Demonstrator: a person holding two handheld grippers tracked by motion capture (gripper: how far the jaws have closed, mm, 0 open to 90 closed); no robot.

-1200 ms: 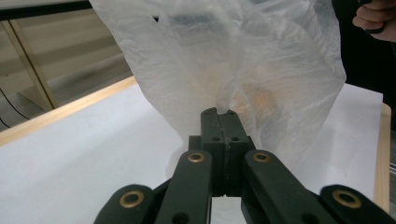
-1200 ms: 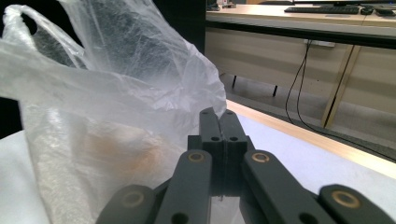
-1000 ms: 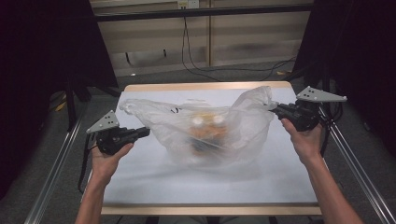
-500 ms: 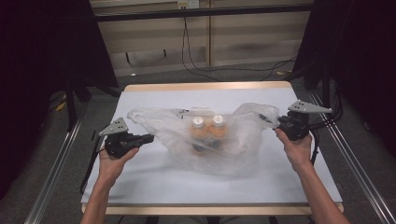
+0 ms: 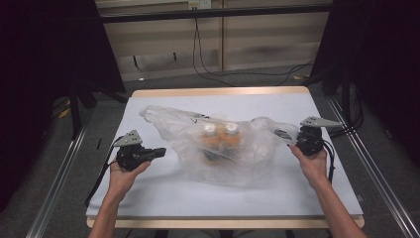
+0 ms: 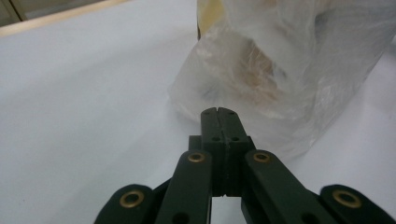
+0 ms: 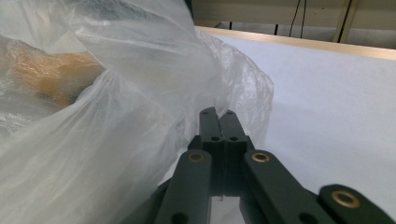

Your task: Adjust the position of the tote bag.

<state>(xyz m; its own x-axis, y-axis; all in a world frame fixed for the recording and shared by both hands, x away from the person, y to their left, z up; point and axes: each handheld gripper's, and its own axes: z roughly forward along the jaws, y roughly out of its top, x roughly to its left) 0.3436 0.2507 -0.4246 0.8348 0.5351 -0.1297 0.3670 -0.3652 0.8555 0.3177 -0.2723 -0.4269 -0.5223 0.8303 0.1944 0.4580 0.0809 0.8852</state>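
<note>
A clear plastic bag (image 5: 223, 161) lies crumpled in the middle of the white table (image 5: 148, 198). Inside it stand two orange bottles (image 5: 220, 139) with white caps. My left gripper (image 5: 163, 150) is shut and low at the bag's left side. In the left gripper view its tips (image 6: 218, 111) meet just in front of the bag (image 6: 280, 70), and I cannot tell if film is pinched. My right gripper (image 5: 287, 138) is shut on the bag's right corner. In the right gripper view the film (image 7: 116, 116) runs down to the closed tips (image 7: 217, 112), and an orange bottle (image 7: 51, 70) shows through it.
The table has a wooden rim (image 5: 223, 91) along its far edge. Metal rails (image 5: 59, 183) run along both sides of it. Cables (image 5: 233, 74) lie on the floor behind, below a pale wall. Dark curtains stand at the left and right.
Both hands have come down, the right one more. The bag has sunk from its lifted, stretched shape onto the table, and its right corner is lower.
</note>
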